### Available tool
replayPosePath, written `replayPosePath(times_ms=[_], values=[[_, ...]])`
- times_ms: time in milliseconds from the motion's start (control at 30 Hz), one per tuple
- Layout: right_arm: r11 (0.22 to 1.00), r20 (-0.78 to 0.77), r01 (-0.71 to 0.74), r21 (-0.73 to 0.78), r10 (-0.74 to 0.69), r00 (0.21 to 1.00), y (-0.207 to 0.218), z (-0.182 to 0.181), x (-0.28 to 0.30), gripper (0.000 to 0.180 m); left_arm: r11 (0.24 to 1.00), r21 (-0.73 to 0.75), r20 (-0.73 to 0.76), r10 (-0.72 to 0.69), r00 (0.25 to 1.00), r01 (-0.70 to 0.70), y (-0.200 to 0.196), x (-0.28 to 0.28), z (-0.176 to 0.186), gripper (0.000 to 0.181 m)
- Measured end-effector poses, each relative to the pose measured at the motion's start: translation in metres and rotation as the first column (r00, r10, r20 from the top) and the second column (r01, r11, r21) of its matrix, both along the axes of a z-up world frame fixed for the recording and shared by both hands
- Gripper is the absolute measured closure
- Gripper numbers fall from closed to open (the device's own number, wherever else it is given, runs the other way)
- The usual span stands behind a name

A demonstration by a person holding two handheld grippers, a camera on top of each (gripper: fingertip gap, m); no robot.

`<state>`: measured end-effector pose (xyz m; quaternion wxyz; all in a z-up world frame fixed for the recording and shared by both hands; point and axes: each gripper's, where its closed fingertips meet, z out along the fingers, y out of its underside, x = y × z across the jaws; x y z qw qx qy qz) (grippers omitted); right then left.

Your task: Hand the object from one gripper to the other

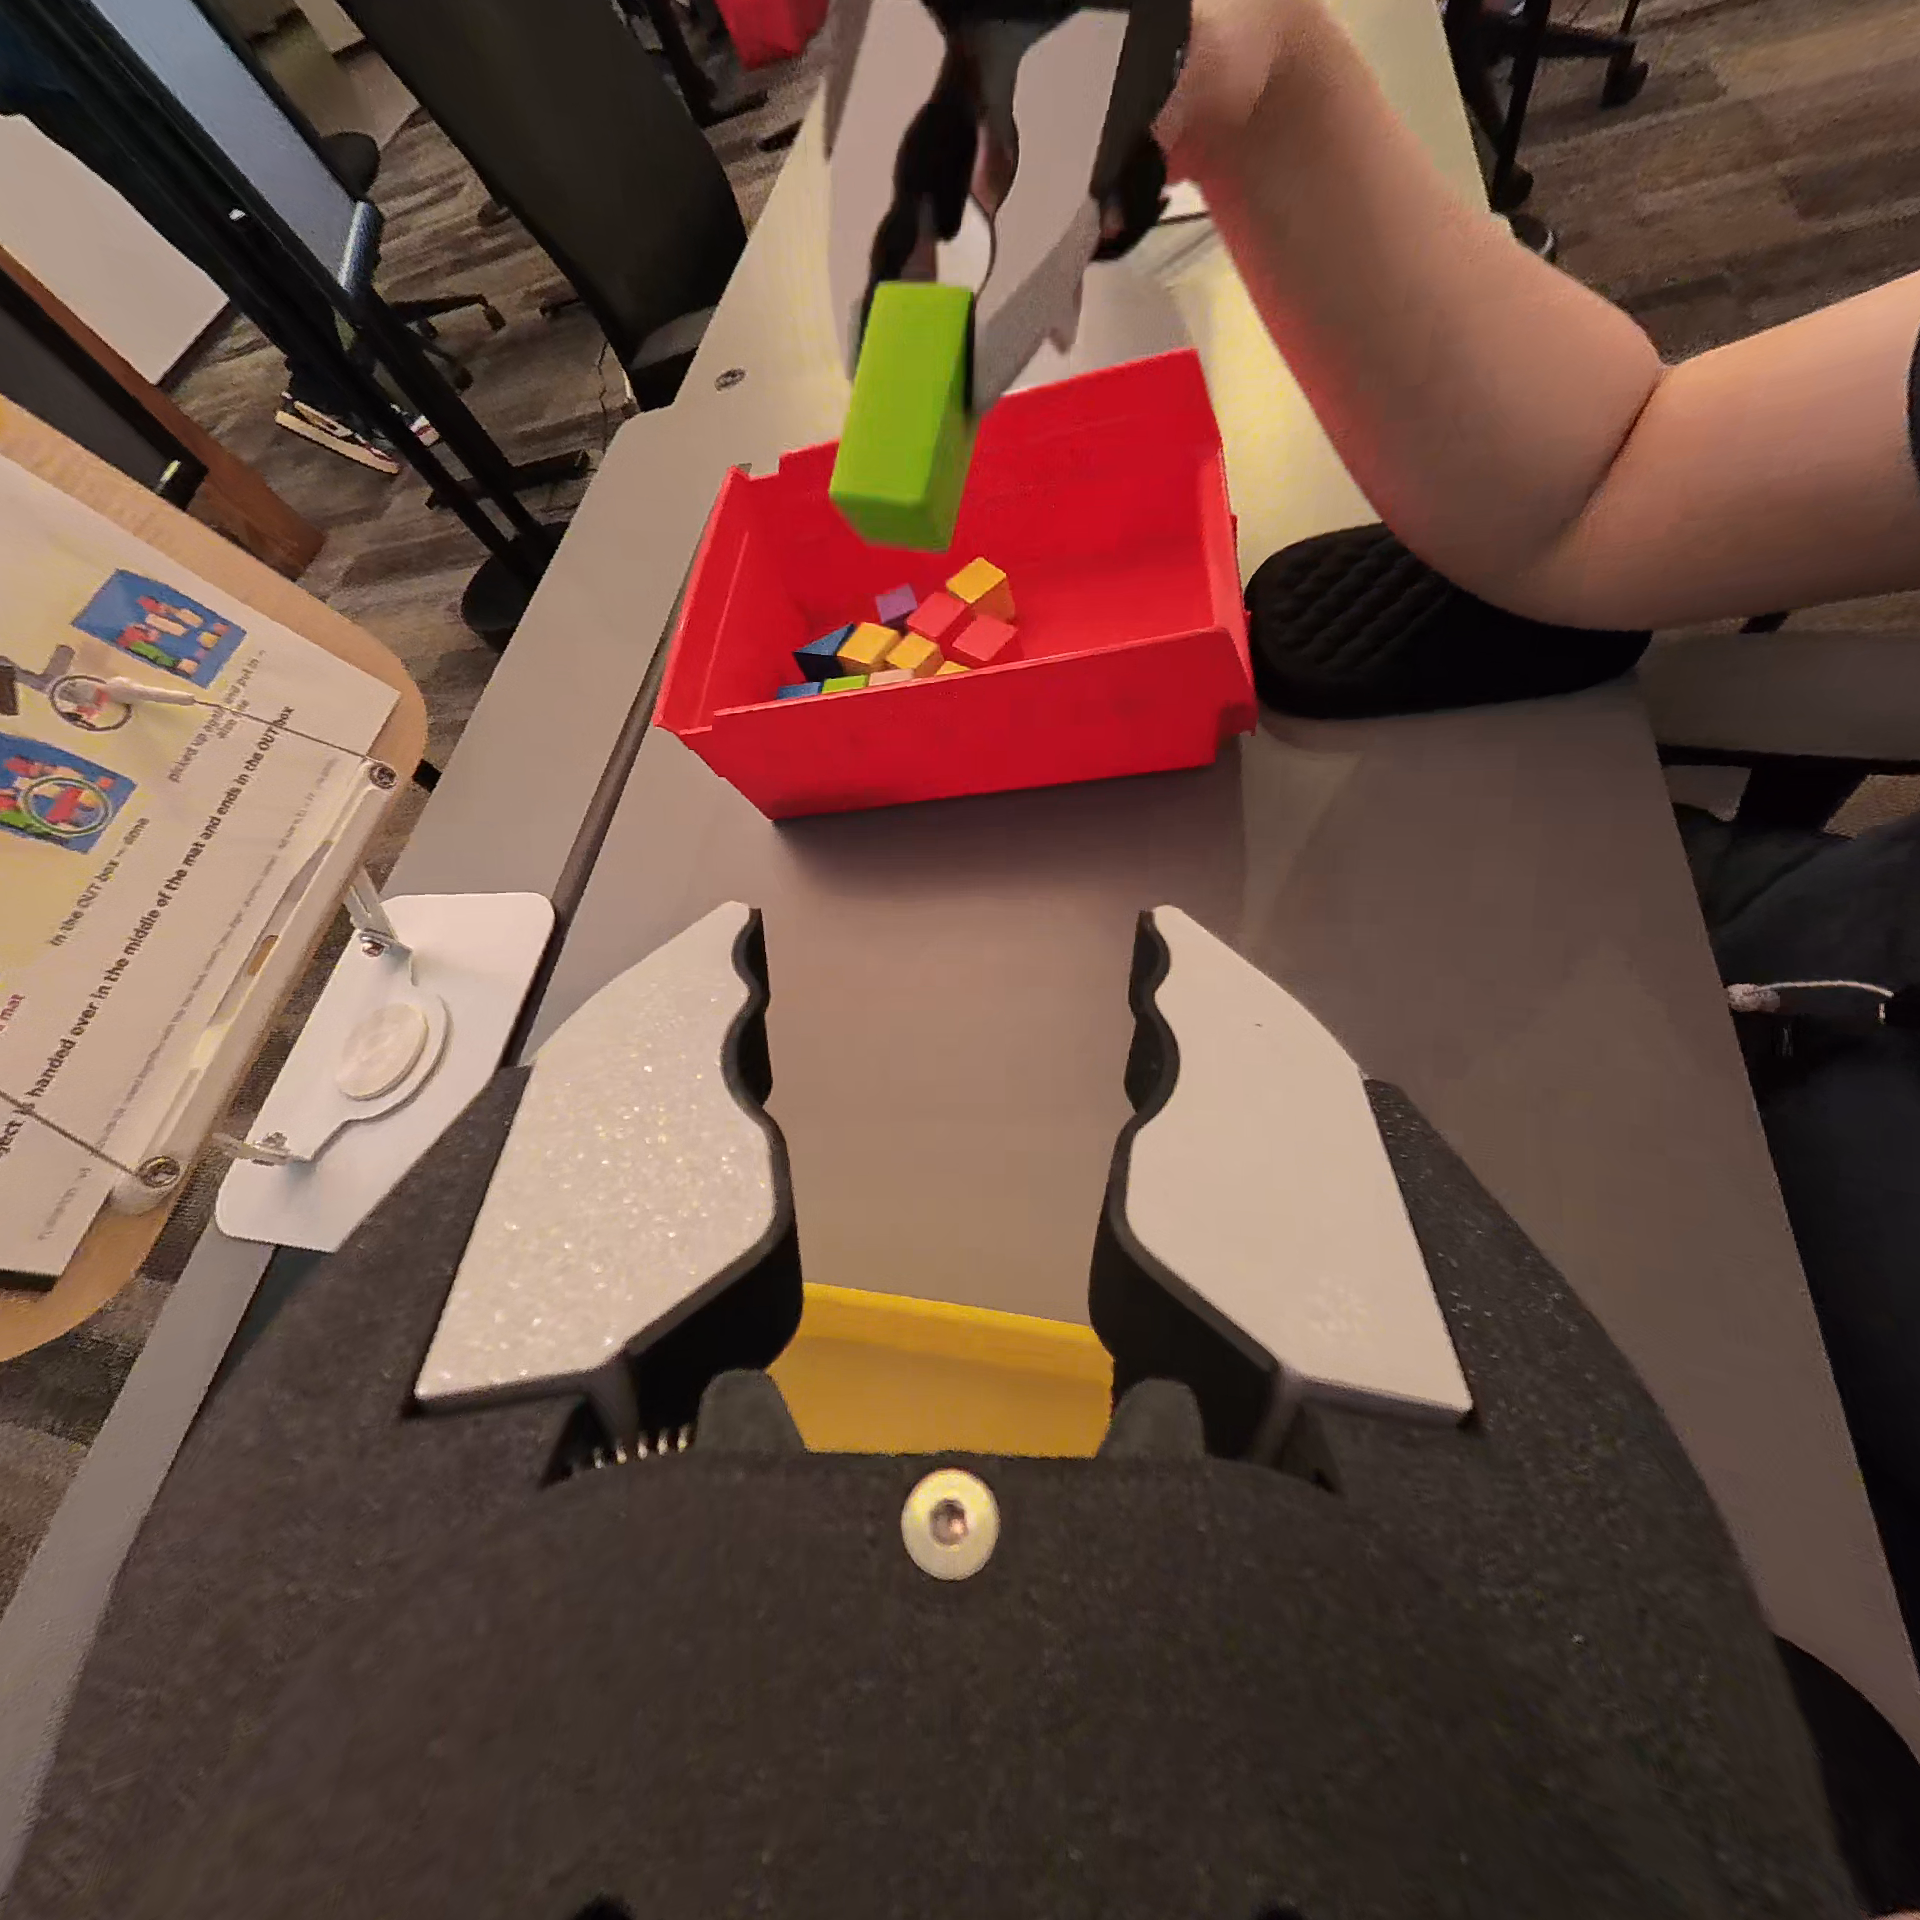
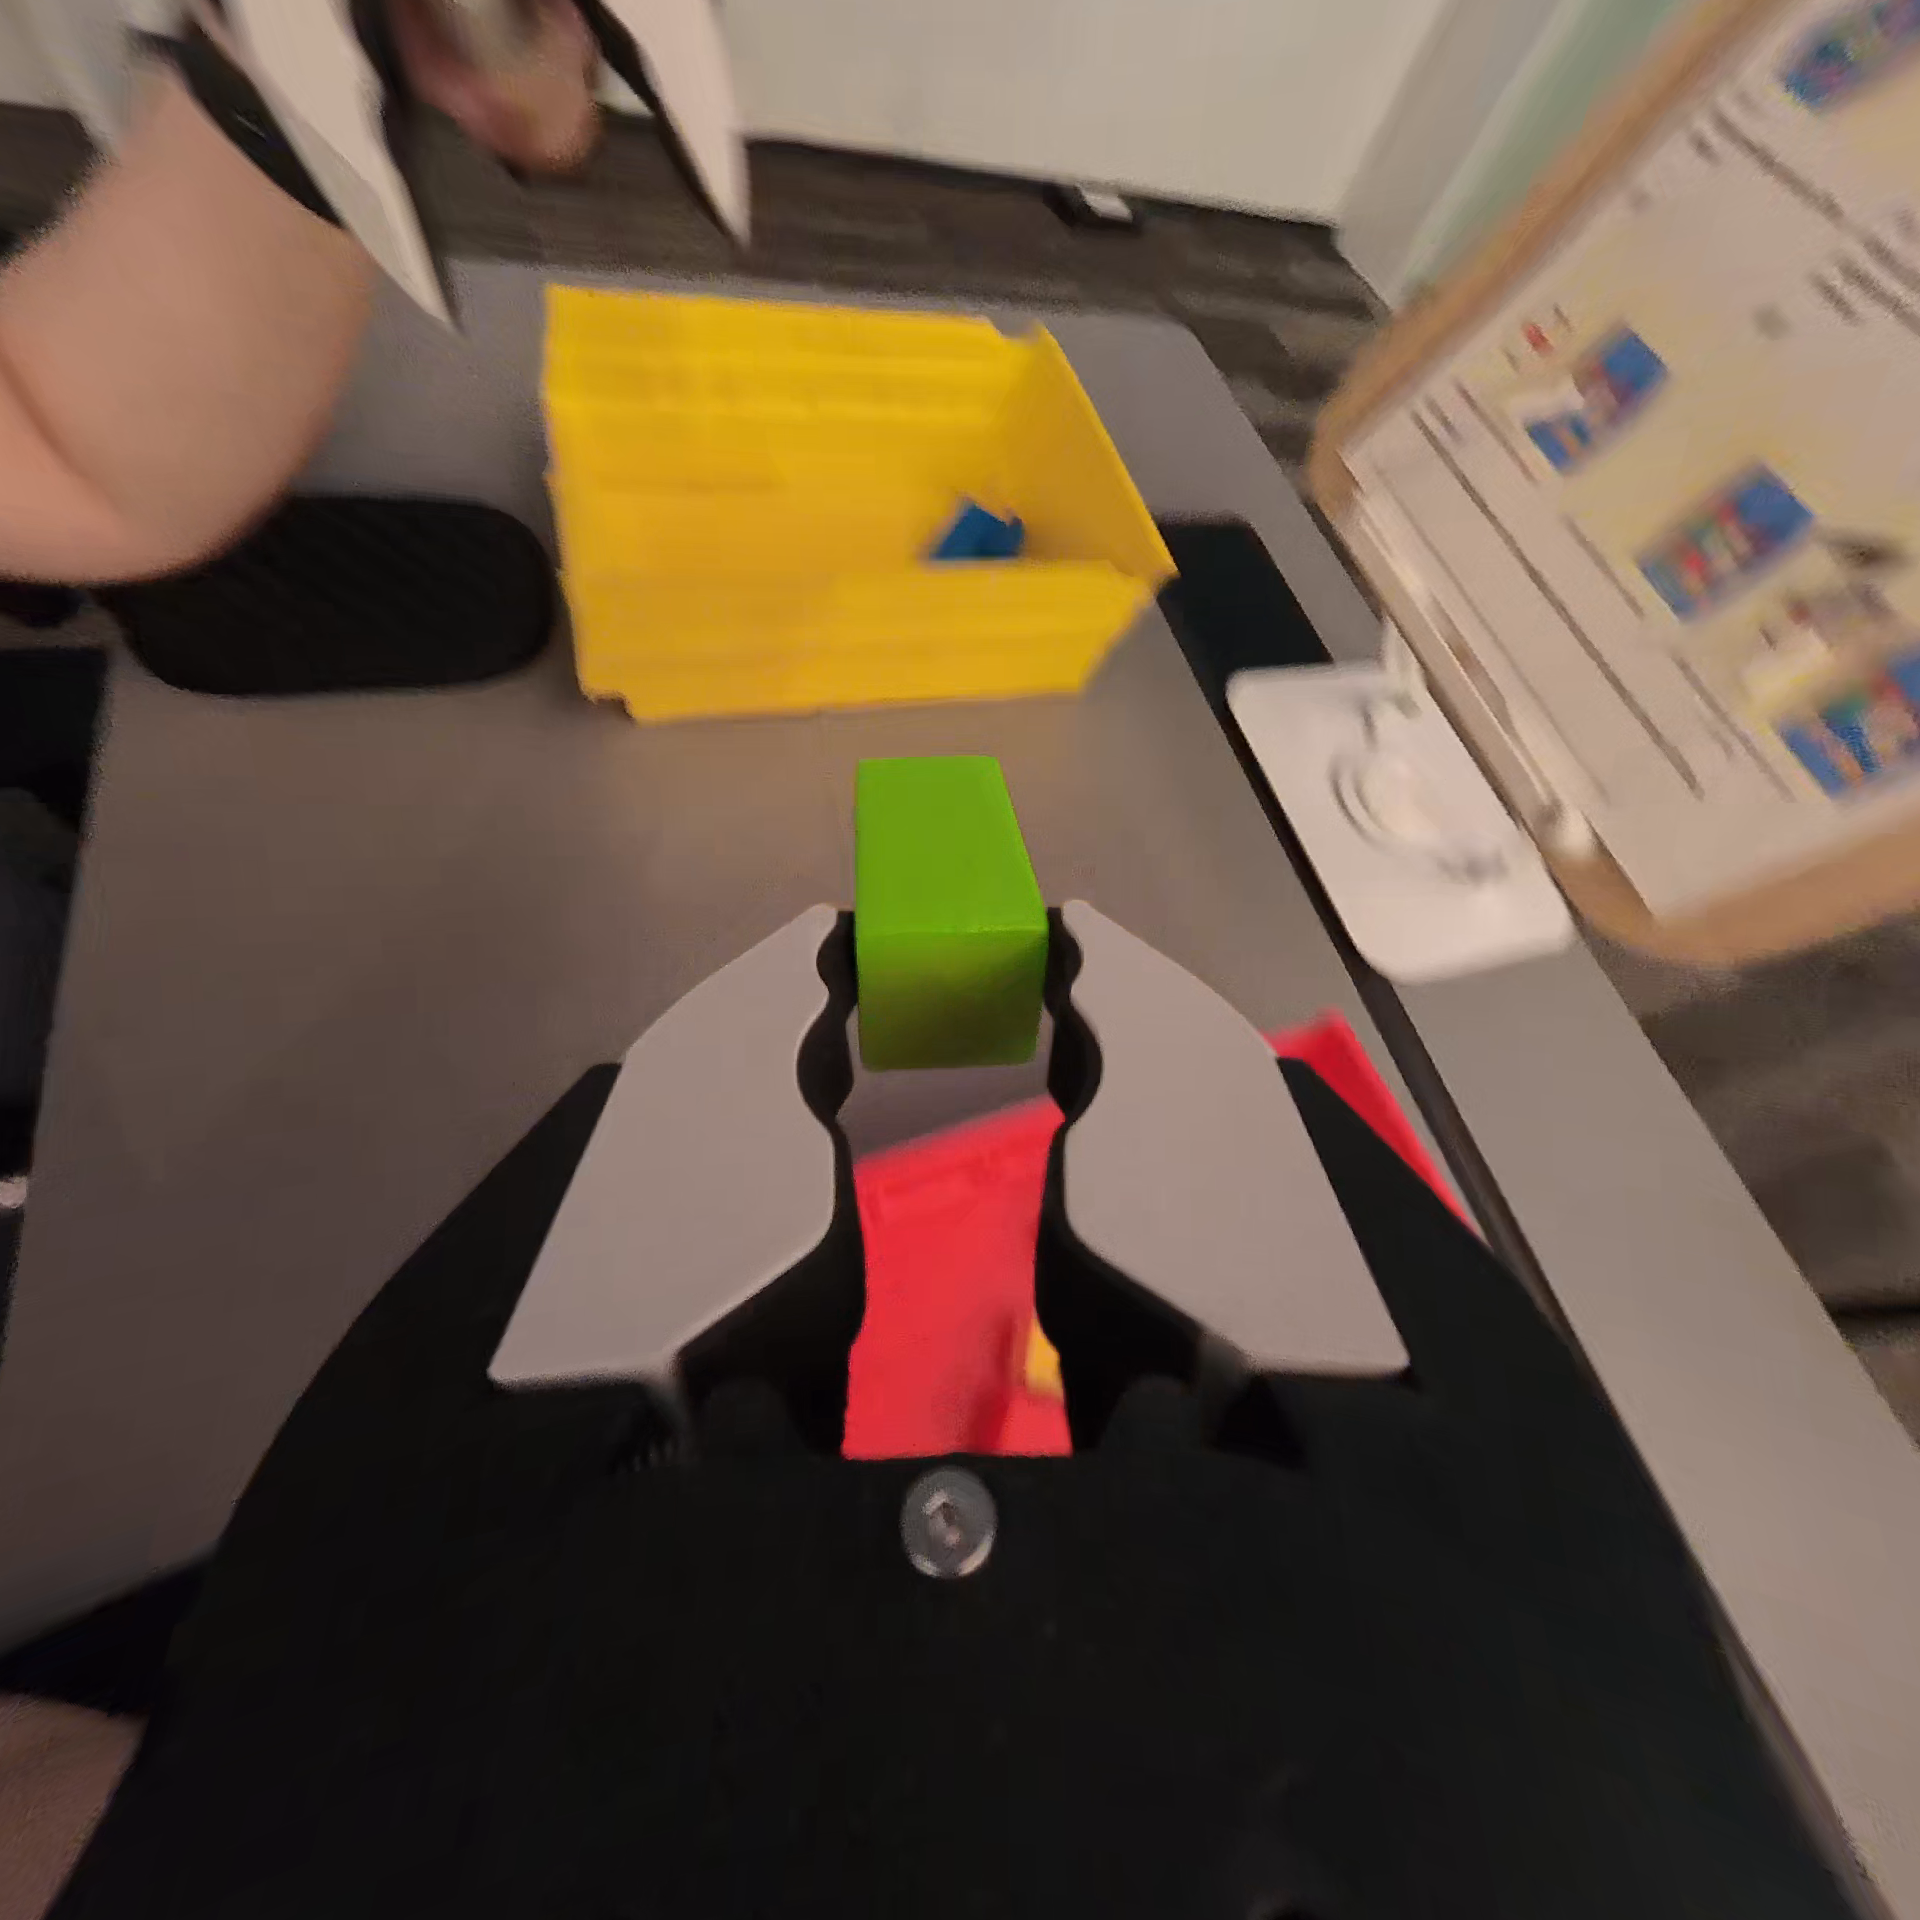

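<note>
A green rectangular block is clamped between the tips of my right gripper, held in the air over the grey table. In the left wrist view the same green block hangs above the red bin, held by the right gripper coming down from the top. My left gripper is open and empty, low over the table, well short of the block. It also shows in the right wrist view at the top left, blurred, open.
The red bin holds several small coloured cubes. A yellow bin with a blue piece stands at the table's other end. A black wrist pad lies under a person's forearm. An instruction board on a stand is beside the table.
</note>
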<state>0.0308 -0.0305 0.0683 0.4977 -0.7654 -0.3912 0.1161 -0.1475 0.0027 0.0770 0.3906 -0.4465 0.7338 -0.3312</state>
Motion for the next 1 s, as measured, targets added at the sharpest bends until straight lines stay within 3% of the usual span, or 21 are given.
replayPosePath(times_ms=[100,267,367,500,800,1000], values=[[0.983,0.041,0.120,-0.140,-0.115,0.993,-0.014,-0.038,0.061,0.144,1.000,-0.004,-0.005,-0.008,1.000,0.008,0.000,-0.002,-0.001,0.116],[0.914,0.078,0.063,-0.401,-0.034,0.996,-0.016,-0.123,0.080,0.144,1.000,-0.002,-0.029,-0.013,0.999,0.013,0.000,0.000,-0.007,0.117],[0.890,0.120,0.034,-0.456,0.023,0.992,-0.008,-0.153,0.077,0.144,1.000,-0.008,-0.040,-0.016,0.999,0.015,0.000,0.001,-0.010,0.118],[0.845,0.096,-0.018,-0.535,0.083,0.992,-0.015,-0.175,0.072,0.144,1.000,-0.009,-0.049,-0.019,0.999,0.019,-0.001,0.002,-0.012,0.118],[0.857,0.188,-0.008,-0.516,0.122,0.974,-0.011,-0.190,0.070,0.144,1.000,0.008,-0.072,-0.020,0.997,0.021,-0.002,0.000,-0.017,0.119],[0.759,0.235,0.055,-0.649,0.132,0.963,-0.032,-0.207,0.078,0.144,1.000,0.008,-0.078,-0.023,0.997,0.023,-0.003,0.000,-0.018,0.120]])
